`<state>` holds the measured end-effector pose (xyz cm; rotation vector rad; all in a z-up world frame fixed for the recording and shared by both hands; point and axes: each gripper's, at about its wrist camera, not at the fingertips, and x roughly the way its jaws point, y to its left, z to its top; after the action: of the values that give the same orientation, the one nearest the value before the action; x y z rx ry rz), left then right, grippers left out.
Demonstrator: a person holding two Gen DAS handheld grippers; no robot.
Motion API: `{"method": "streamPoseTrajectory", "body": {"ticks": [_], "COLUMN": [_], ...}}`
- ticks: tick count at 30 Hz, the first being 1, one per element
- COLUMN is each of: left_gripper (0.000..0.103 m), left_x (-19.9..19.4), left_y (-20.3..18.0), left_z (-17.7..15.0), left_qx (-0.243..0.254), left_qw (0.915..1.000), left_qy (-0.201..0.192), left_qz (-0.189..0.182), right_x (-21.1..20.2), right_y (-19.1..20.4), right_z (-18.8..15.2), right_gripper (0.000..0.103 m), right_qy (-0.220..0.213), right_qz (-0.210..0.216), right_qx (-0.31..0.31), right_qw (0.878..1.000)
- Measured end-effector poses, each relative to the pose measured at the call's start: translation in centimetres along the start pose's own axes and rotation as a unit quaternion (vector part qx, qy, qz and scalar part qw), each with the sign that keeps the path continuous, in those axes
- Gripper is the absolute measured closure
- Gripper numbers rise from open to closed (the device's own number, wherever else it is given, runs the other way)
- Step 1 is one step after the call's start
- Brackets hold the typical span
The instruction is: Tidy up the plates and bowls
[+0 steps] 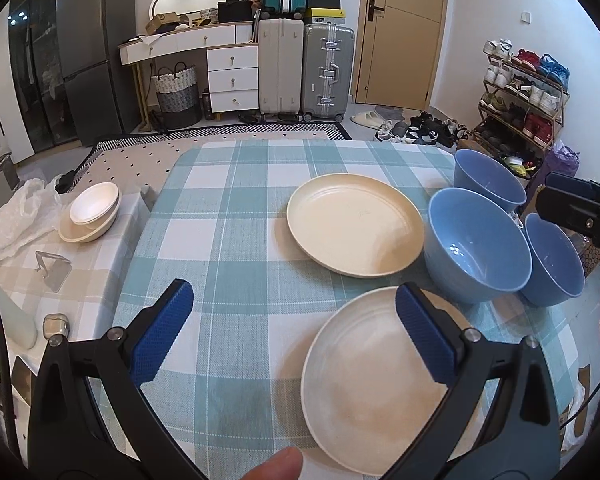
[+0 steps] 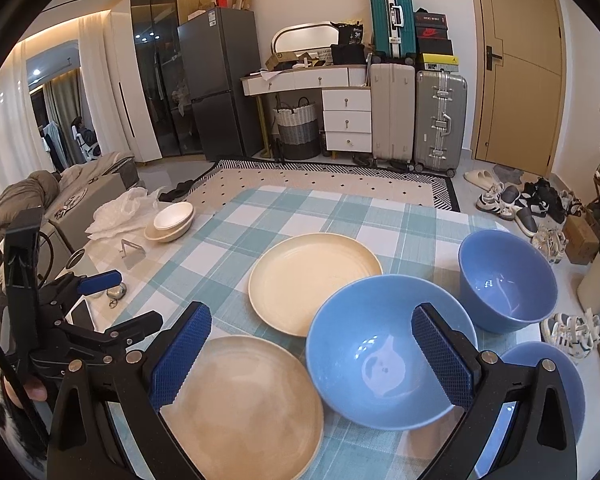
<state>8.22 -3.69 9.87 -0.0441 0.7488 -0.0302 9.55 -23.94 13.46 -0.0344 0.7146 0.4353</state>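
Two cream plates and three blue bowls on checked tablecloth.

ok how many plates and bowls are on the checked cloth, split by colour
round cream plates: 2, the far plate and the near plate
round blue bowls: 3, the middle bowl, the far bowl and the near right bowl
total on the teal checked tablecloth: 5
Not counted: a small stack of white bowls off to the left, on another surface.
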Motion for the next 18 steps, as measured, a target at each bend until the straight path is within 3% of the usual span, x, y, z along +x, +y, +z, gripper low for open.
{"method": "streamPoseTrajectory", "body": {"ticks": [18], "left_gripper": [0.002], "left_x": [5.7], "left_y": [3.2], "left_z": [5.6], "left_qx": [-0.038], "left_qw": [0.999], "left_qy": [0.022], "left_qz": [0.009], "right_x": [5.0], "right_y": [-3.9], "right_z": [8.6], "right_gripper": [0.001], "right_qy": [0.021], "right_qz": [0.009], "right_qx": [0.019], "right_qw": [1.0]}}
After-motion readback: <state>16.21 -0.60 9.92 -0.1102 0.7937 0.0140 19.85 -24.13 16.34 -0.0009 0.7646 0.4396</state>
